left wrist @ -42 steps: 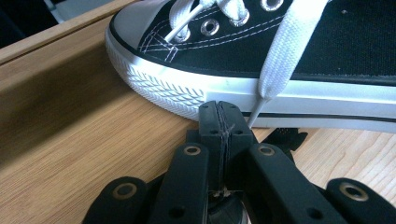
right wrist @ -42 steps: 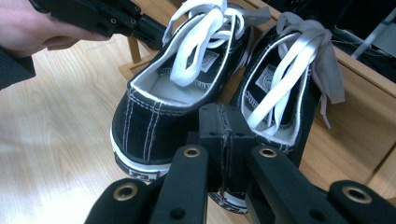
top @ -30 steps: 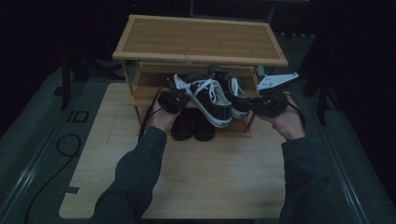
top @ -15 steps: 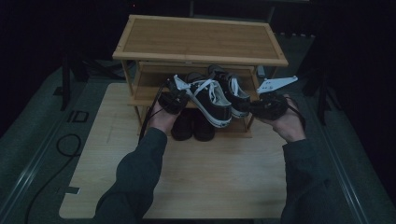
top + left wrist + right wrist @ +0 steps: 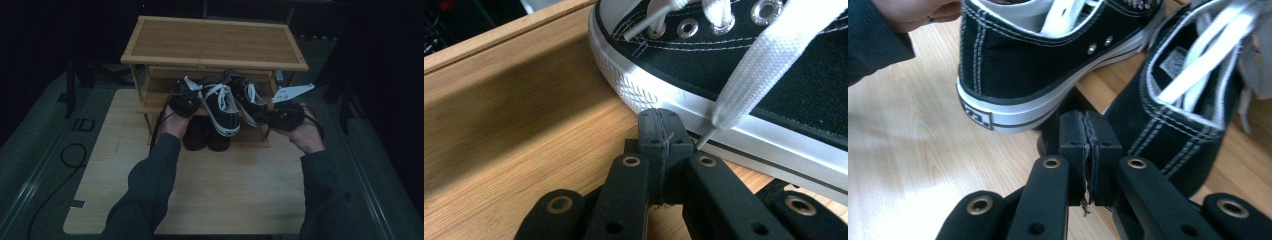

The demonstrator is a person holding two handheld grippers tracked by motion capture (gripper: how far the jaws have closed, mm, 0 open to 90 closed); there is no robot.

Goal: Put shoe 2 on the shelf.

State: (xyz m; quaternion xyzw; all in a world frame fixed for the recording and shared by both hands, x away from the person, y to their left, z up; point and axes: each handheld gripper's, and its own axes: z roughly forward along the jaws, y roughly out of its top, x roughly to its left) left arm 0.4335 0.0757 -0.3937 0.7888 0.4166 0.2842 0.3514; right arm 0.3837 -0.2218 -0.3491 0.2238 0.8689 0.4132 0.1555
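**Both grippers rest closed beside the sneakers on the rack**

Nothing much has shifted since the earlier frames: both hands sit where they were, and the two black sneakers lie in the same places on the middle shelf of the wooden shoe rack [image 5: 215, 45].

Seen along its own jaws, the left gripper [image 5: 659, 125] has its pads pressed together with nothing between them, its tip just beside the white rubber sidewall of the left sneaker [image 5: 220, 105]. A loose lace end hangs close by but is not pinched. The right gripper [image 5: 1090, 132] is likewise closed and empty, pointing between that shoe's heel and the right sneaker [image 5: 248, 100].

Likely the closed tips are meant for nudging the pair straight rather than lifting. Both shoes are black canvas low-tops with white soles, laces and stitching, heels overhanging the shelf's front edge. A darker pair [image 5: 205, 140] stands below.
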